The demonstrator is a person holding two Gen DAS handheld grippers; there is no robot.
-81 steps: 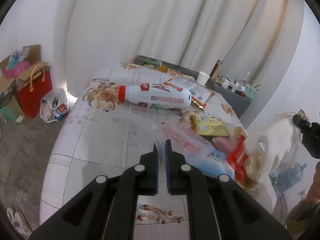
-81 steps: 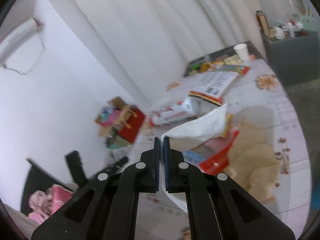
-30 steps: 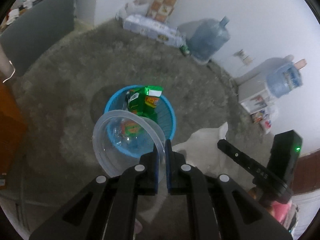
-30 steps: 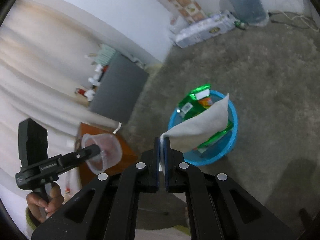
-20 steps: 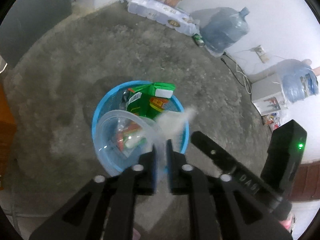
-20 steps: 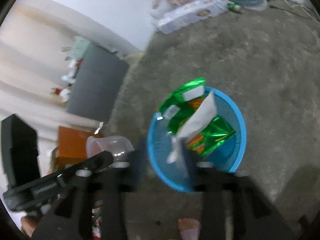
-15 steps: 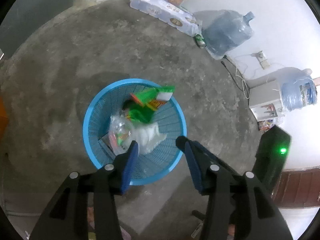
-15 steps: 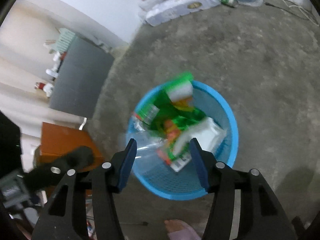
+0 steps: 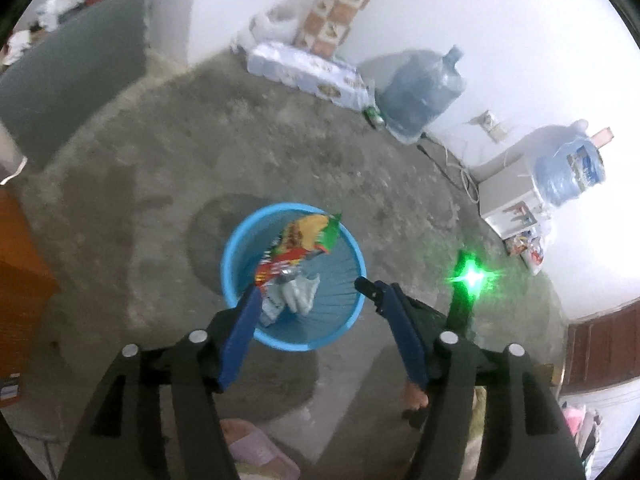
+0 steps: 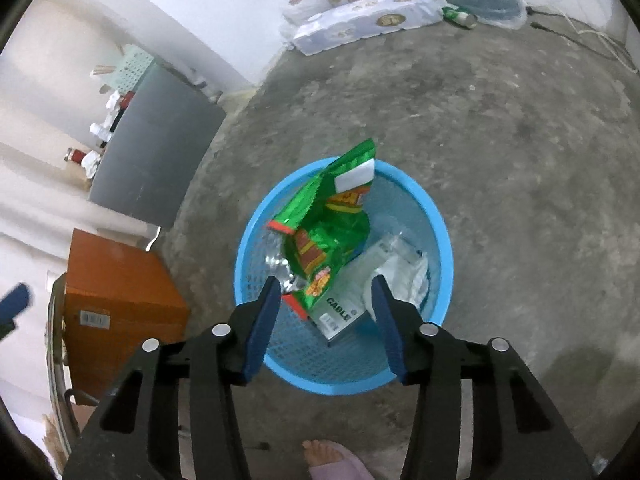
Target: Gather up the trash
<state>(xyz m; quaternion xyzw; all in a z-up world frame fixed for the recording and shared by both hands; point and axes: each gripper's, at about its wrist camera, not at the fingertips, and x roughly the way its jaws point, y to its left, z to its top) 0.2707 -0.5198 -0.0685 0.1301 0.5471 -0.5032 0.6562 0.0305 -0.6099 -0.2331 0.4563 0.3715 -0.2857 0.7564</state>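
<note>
Hovering over blue basket [image 10: 442,240]: left gripper [image 9: 306,292] opening, right gripper [image 10: 324,286] closing, both empty.

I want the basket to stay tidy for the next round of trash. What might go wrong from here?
The green snack bag stands tall in the blue basket, its top above the rim, so it may tip out or block later drops. The white tissue lies loose on top and could blow or bounce out. The right gripper, jaws closing on nothing, hangs low over the basket and might knock its near rim.
</note>
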